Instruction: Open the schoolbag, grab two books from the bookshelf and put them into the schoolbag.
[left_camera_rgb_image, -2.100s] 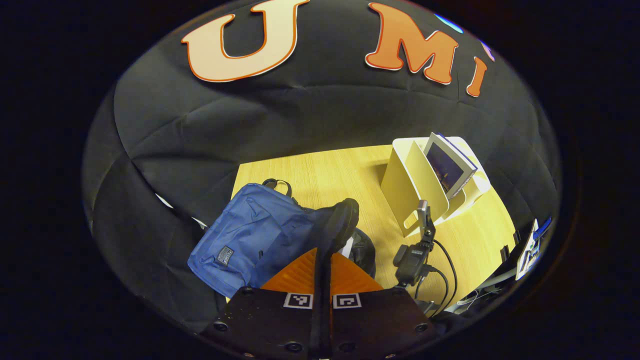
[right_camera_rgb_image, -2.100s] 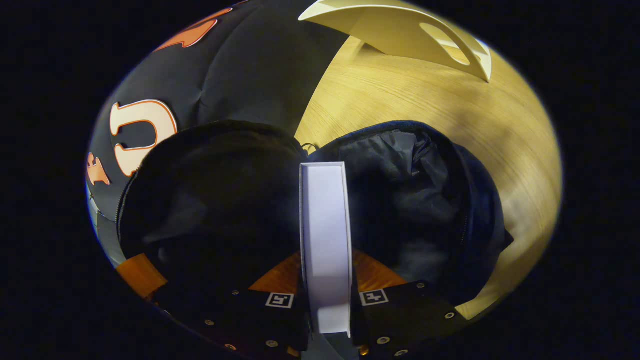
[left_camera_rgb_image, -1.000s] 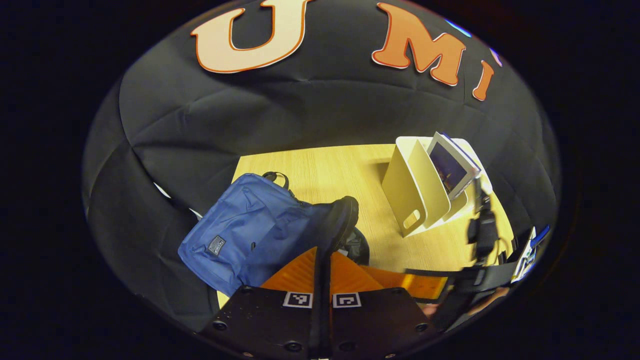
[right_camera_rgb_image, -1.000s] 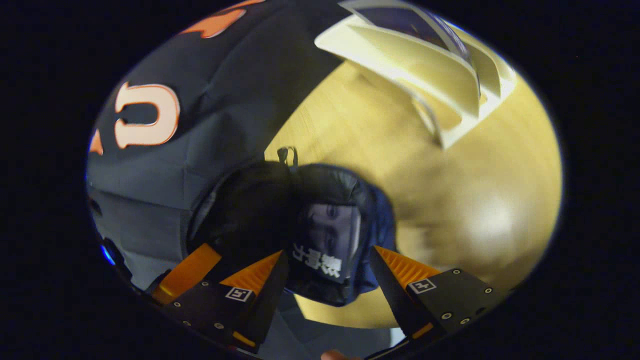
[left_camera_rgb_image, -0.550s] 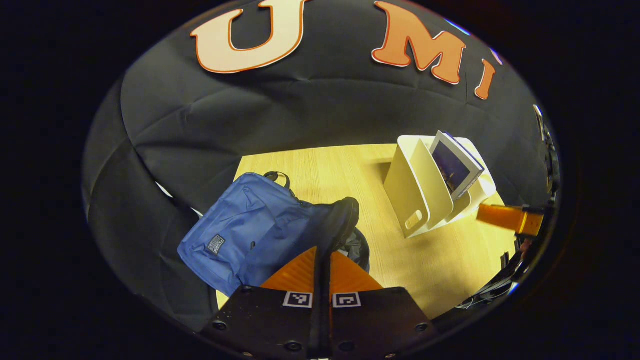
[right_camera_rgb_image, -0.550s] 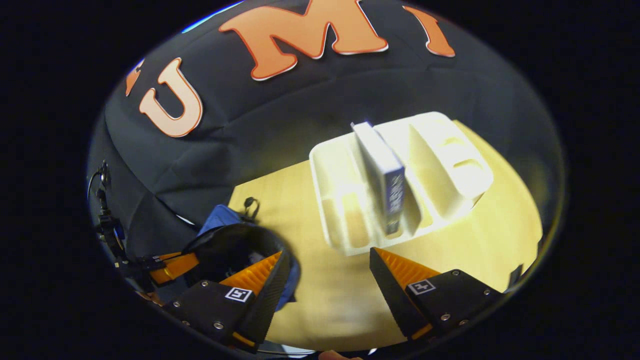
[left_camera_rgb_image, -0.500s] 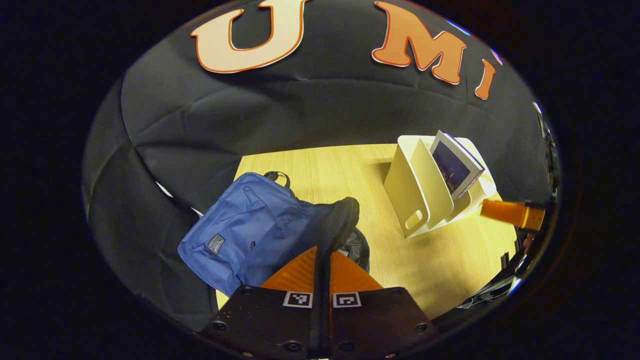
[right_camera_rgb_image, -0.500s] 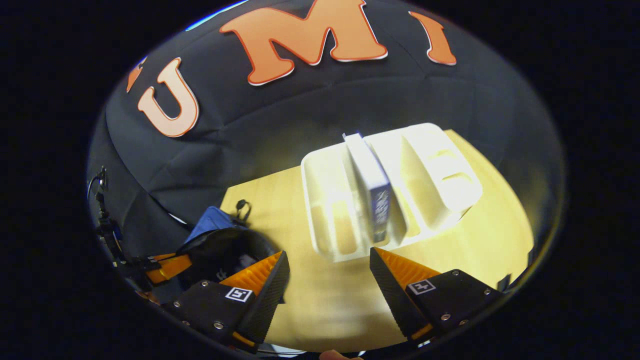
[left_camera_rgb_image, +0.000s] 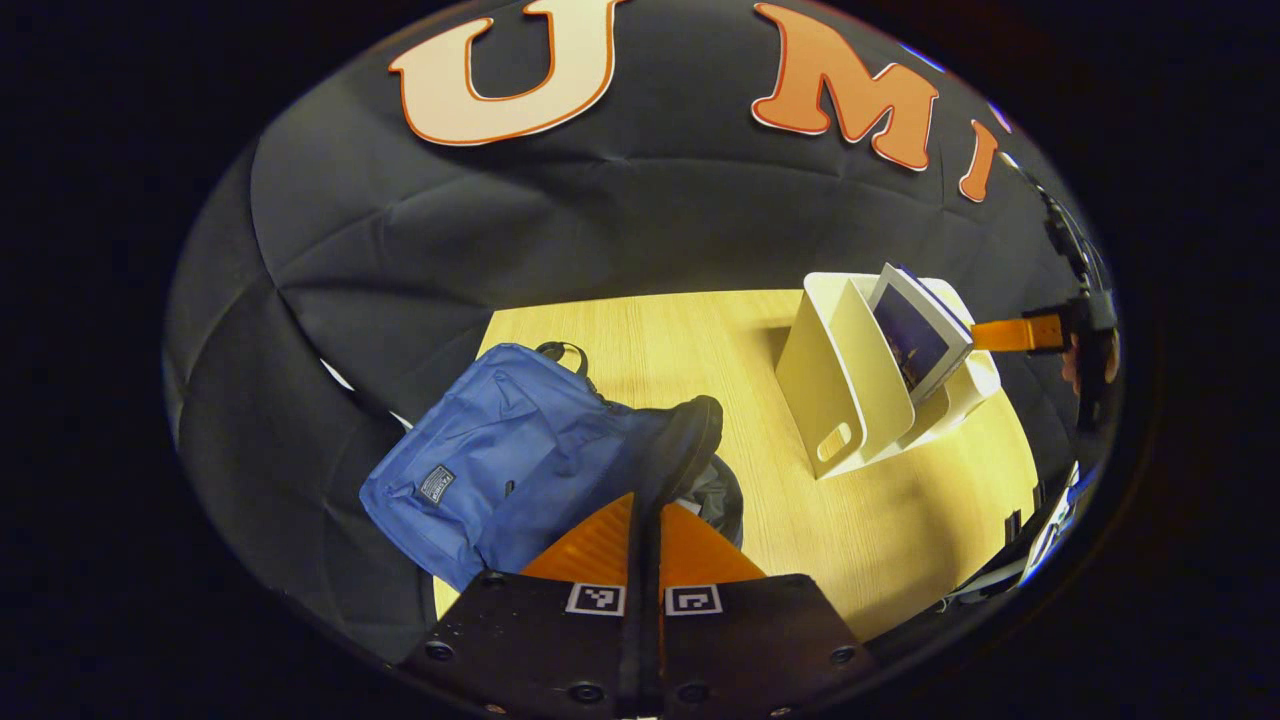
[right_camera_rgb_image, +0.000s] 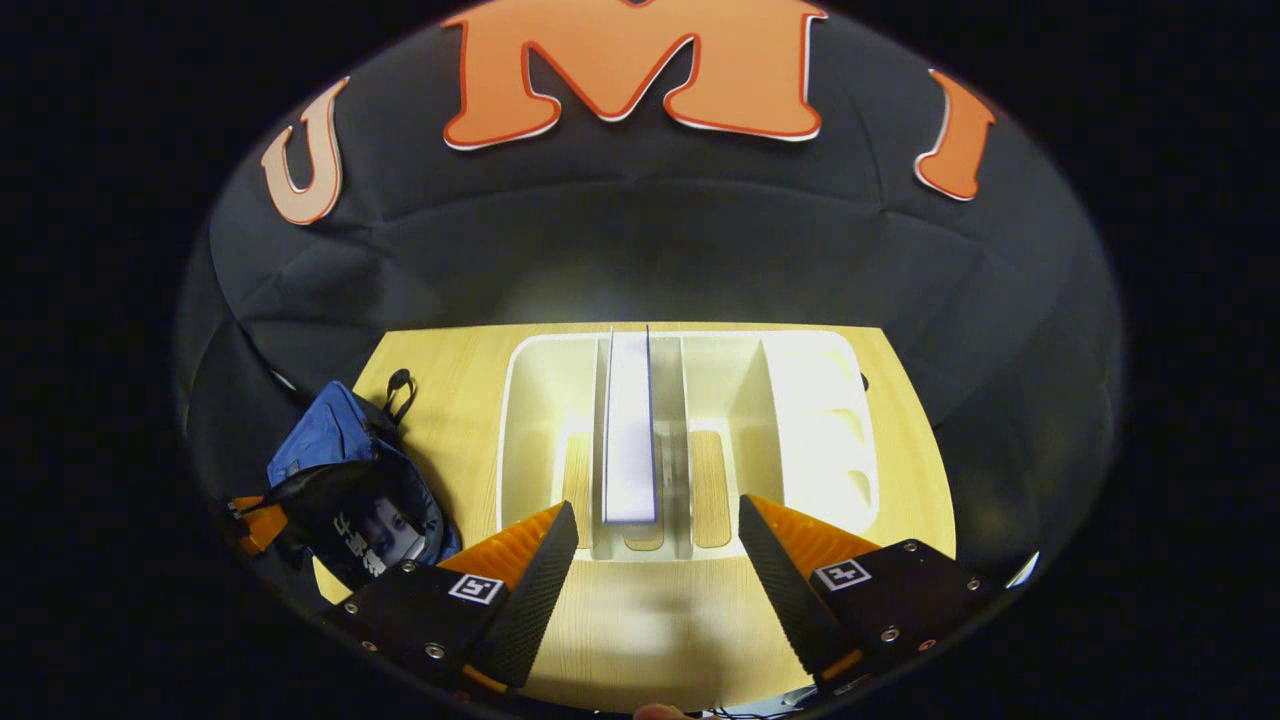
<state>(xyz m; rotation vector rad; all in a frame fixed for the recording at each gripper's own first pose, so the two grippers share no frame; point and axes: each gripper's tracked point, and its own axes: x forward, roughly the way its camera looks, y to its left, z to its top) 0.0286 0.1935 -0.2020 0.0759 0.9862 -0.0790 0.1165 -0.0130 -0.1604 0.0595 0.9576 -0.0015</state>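
Right hand-held gripper (right_camera_rgb_image: 655, 560) (agape) before book (right_camera_rgb_image: 630, 440)

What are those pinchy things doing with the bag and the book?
A person is packing a blue schoolbag using tongs in each hand. The left tongs are shut on the bag's open flap, holding it open. One book already sits inside the bag. The right tongs are open and lined up in front of the white bookshelf on the wooden table, facing the book standing in it. That book isn't grabbed yet.
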